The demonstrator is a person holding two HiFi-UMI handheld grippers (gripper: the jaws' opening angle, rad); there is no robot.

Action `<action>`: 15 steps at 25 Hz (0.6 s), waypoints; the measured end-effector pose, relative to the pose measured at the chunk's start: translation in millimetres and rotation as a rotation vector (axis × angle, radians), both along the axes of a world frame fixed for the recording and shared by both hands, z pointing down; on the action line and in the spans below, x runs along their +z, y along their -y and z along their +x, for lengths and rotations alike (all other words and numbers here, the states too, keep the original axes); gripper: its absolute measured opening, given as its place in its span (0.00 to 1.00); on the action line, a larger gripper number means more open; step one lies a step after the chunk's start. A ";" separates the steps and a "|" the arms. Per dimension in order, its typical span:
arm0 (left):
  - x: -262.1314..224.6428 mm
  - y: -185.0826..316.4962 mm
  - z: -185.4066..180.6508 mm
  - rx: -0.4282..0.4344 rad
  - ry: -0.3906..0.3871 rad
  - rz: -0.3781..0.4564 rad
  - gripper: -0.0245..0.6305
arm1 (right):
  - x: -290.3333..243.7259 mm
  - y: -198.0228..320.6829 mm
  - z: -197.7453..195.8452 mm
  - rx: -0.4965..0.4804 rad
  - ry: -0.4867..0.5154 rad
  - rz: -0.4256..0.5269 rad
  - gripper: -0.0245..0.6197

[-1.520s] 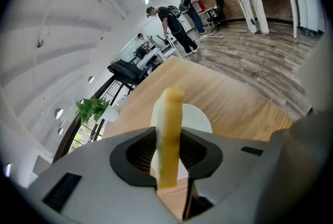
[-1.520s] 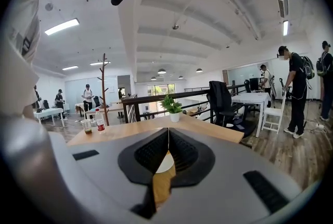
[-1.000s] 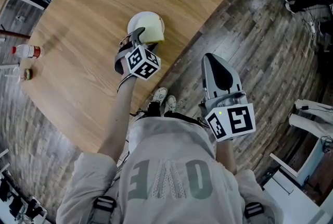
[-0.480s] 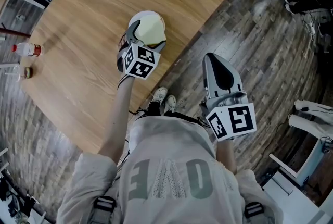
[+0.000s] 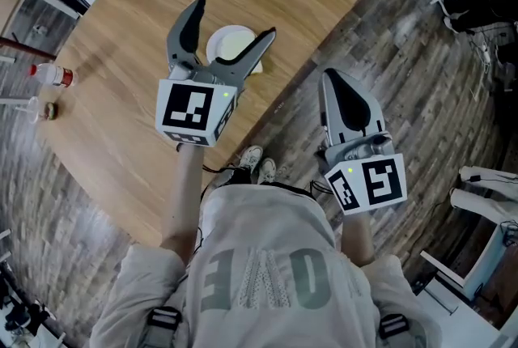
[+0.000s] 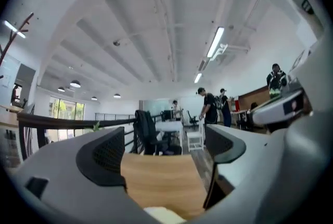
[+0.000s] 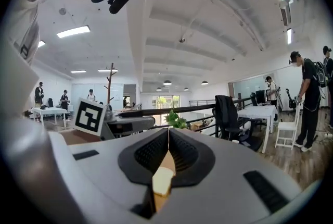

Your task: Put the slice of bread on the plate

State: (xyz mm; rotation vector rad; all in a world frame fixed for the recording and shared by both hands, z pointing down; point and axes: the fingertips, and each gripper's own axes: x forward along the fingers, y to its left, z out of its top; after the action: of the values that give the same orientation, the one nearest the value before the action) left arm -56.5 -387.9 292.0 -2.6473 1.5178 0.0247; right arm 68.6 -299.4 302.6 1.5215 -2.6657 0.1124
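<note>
The slice of bread (image 5: pixel 235 42) lies on the white plate (image 5: pixel 213 47), on the near right part of the round wooden table (image 5: pixel 121 31). One corner of the bread sticks out over the plate's near right edge.

A second ago the left gripper (image 5: pixel 235 18) was low down at the plate, right by the bread. Now it has gone up high above the plate and looks much bigger in the head view. Its jaws are spread wide with nothing between them. In the left gripper view (image 6: pixel 162 149) the table shows in the gap, with the bread (image 6: pixel 164 214) far below.

The right gripper (image 5: pixel 332 79) has hardly moved. It hangs over the wood floor (image 5: pixel 421 79), to the right of the table, with its jaws pressed together (image 7: pixel 167 137).

A bottle (image 5: pixel 53 75) with a red cap stands at the far left edge of the table, same as before.
</note>
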 end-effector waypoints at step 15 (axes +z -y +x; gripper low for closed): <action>-91.0 -116.3 -58.4 -0.173 -0.221 0.296 0.05 | -69.0 -15.1 -37.6 -0.022 0.098 0.213 0.06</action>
State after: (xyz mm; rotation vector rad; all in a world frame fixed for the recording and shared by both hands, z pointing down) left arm -114.9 -271.7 201.0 -2.3366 1.6527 0.5045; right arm 30.9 -284.3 233.6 1.5818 -2.8500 -0.1044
